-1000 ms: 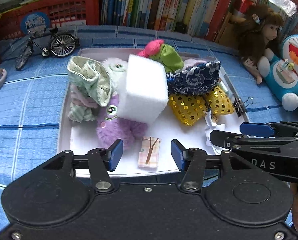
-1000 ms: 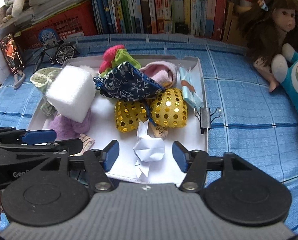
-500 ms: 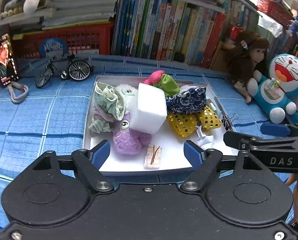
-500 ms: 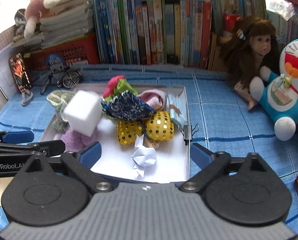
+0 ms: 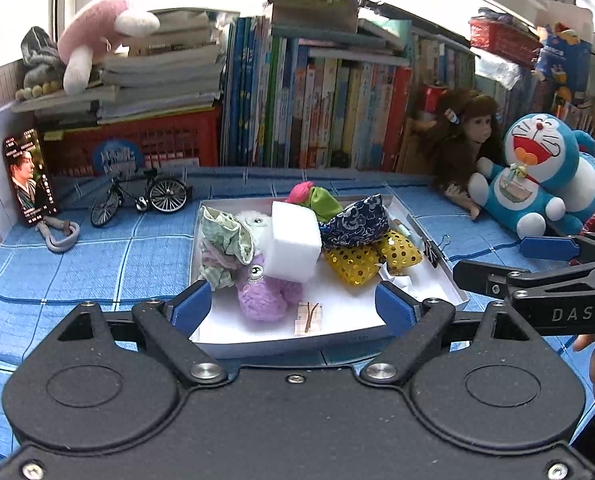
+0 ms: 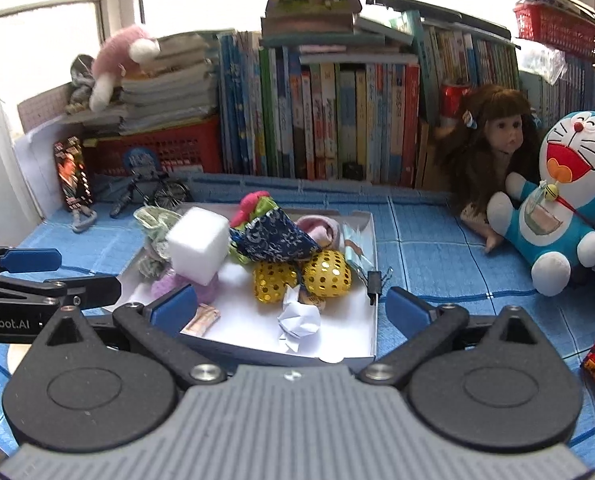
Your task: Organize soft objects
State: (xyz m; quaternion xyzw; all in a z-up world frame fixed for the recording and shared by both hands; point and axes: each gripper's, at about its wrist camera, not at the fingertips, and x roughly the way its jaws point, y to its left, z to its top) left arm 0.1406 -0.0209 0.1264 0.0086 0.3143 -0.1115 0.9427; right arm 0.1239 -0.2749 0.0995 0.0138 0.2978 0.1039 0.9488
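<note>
A white tray (image 5: 437, 266) on the blue checked cloth holds a white foam cube (image 5: 295, 246), a purple plush (image 5: 263, 298), a green cloth (image 5: 225, 236), a navy patterned pouch (image 5: 355, 222), gold sequin pouches (image 5: 353, 264) and crumpled paper (image 6: 299, 318). My left gripper (image 5: 293, 306) hovers in front of the tray's near edge, its jaws opening with nothing between the pads. My right gripper (image 6: 292, 307) hangs beside it on the right, open wide and empty. Each gripper's fingers (image 5: 537, 248) show at the side of the other's view.
A blue cat plush (image 6: 557, 208) and a long-haired doll (image 6: 493, 148) sit right of the tray. Behind it is a row of books (image 5: 317, 120), with a red basket (image 5: 137, 148) and a model bicycle (image 5: 141, 198) at left. A binder clip (image 6: 375, 280) hangs on the tray's right wall.
Both grippers have drawn back and up from the tray and spread their jaws much wider. The views now tilt up to the bookshelf. The things in the tray lie as before.
</note>
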